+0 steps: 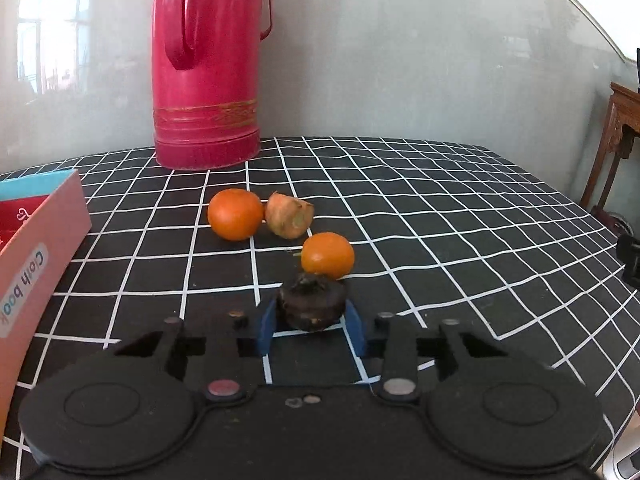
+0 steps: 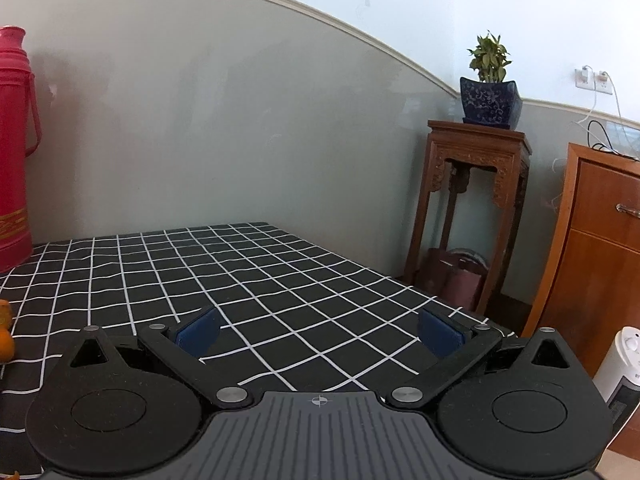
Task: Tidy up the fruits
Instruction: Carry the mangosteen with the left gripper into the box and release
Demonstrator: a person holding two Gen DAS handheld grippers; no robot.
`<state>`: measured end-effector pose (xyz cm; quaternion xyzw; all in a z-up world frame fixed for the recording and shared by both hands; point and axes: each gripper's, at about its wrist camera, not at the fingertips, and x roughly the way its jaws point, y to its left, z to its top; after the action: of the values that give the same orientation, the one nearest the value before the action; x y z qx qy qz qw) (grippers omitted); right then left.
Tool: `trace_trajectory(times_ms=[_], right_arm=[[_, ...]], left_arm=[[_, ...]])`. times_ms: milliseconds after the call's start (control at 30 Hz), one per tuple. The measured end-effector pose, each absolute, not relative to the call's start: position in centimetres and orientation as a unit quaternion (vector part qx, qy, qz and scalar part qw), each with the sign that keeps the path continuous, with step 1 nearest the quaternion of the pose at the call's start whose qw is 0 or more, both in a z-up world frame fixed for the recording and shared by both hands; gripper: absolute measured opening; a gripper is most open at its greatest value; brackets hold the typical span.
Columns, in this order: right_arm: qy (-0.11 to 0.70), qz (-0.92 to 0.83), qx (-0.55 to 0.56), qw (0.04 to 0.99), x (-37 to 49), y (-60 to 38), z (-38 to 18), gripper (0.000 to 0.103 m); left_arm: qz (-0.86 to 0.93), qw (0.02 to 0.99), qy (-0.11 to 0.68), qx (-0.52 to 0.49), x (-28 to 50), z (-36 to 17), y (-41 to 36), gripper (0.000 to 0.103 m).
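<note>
Holding a dark, round, wrinkled fruit [image 1: 312, 302] between the blue pads, my left tongs [image 1: 312, 322] are closed on it just above the black grid-checked tablecloth [image 1: 440, 216]. Directly ahead sit two glossy orange fruits [image 1: 235, 213] and a brown cut fruit [image 1: 289, 215]; I judge the next move is setting mine beside them. My right tongs [image 2: 320, 330] hang wide apart, holding nothing, with that cluster far off to their left.

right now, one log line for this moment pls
left gripper: shut on dark fruit | right gripper: open, holding nothing | two oranges on checked cloth
</note>
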<state>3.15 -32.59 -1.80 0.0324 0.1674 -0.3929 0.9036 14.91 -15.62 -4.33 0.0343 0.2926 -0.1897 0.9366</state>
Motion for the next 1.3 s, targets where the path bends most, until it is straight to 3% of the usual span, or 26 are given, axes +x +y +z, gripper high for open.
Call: trace_trajectory(times_ms=[733,1300], right_arm=[[0.158,-0.310,0.031,0.937,5.4,-27.0,-0.6,0.103],[0.162,-0.219,0.013,0.962,8.3,-19.3,-0.3,0.103]], left_arm=[[-0.071,0.980,0.183,0.037,11.8,0.2,-8.4,0.028],[0.065,0.968,0.238,-0.033,12.3,0.8,2.8,0.028]])
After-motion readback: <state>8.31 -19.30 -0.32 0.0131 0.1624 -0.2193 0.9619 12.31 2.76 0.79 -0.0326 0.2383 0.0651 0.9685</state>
